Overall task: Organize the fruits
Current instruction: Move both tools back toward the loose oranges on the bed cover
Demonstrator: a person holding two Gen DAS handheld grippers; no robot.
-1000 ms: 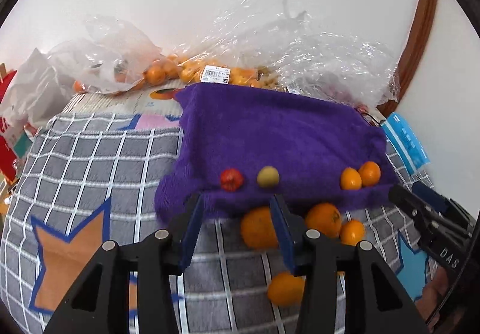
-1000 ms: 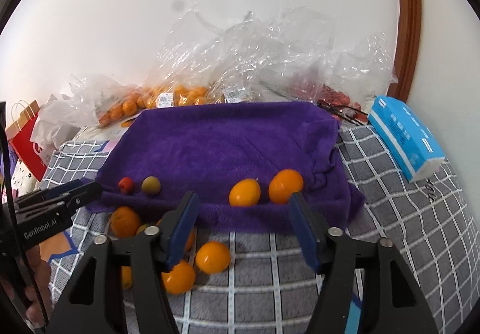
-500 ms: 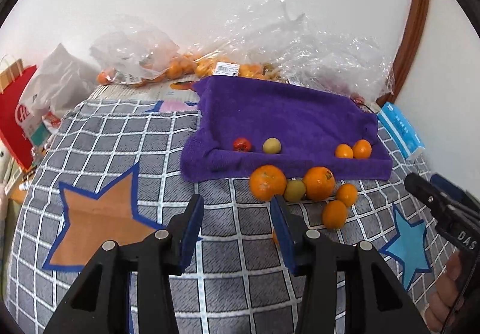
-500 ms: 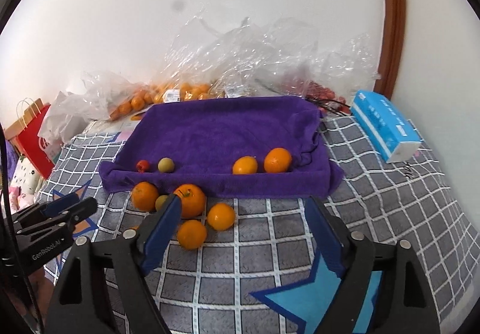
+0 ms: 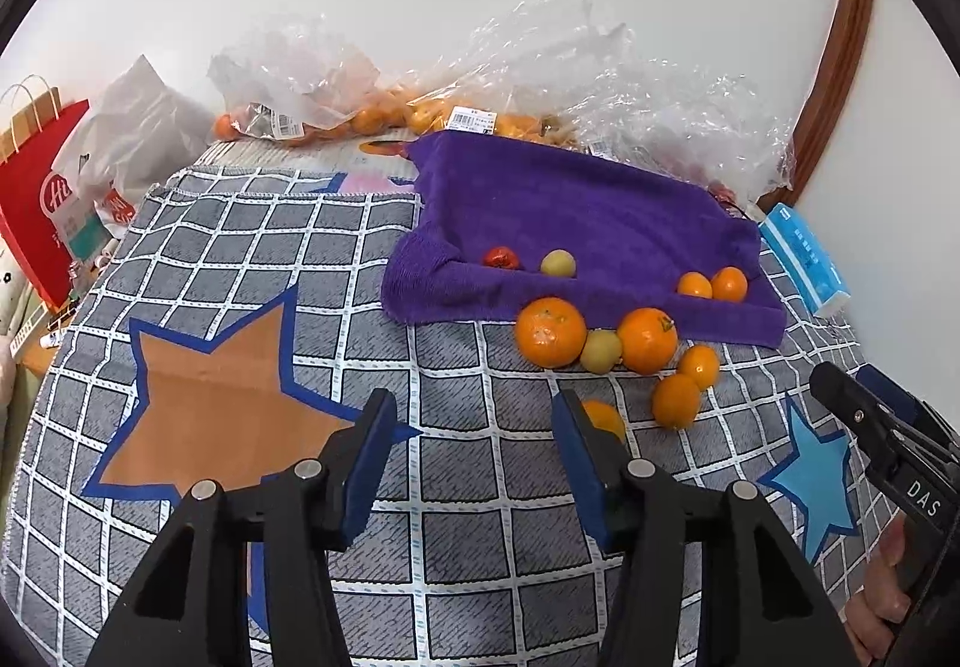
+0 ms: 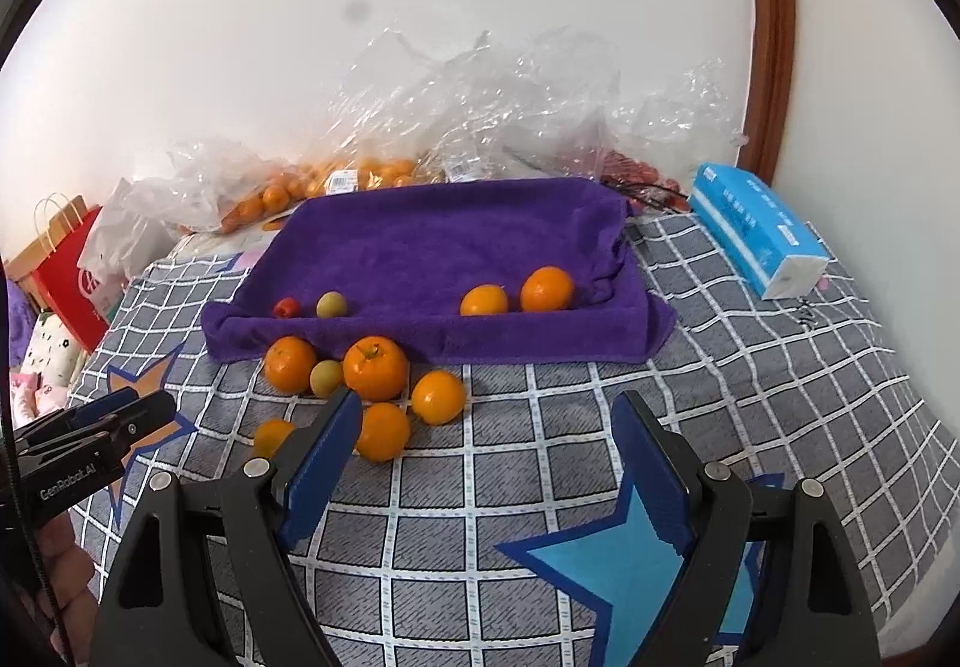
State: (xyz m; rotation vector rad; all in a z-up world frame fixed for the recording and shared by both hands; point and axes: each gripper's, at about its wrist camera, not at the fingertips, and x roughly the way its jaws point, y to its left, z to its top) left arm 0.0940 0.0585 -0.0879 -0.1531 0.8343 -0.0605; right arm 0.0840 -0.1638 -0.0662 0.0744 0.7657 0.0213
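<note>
A purple towel (image 5: 576,211) (image 6: 444,247) lies on the checked cloth and holds a small red fruit (image 5: 501,258), a yellow-green fruit (image 5: 558,263) and two oranges (image 6: 487,300). In front of it lie several loose oranges (image 5: 549,332) (image 6: 375,369) and a green fruit (image 6: 326,377). My left gripper (image 5: 474,415) is open and empty, back from the fruit; one orange (image 5: 603,418) peeks past its right finger. My right gripper (image 6: 489,415) is open and empty, just short of the loose oranges.
Clear plastic bags of oranges (image 5: 384,115) (image 6: 336,181) are heaped against the wall behind the towel. A blue tissue pack (image 6: 756,229) lies at the right. A red paper bag (image 5: 36,187) stands at the left edge. The grey checked cloth (image 5: 240,271) has star patterns.
Both grippers have pulled back and risen away from the towel, so more of the cloth and the loose fruit shows. Both stay open; no fruit has moved.
</note>
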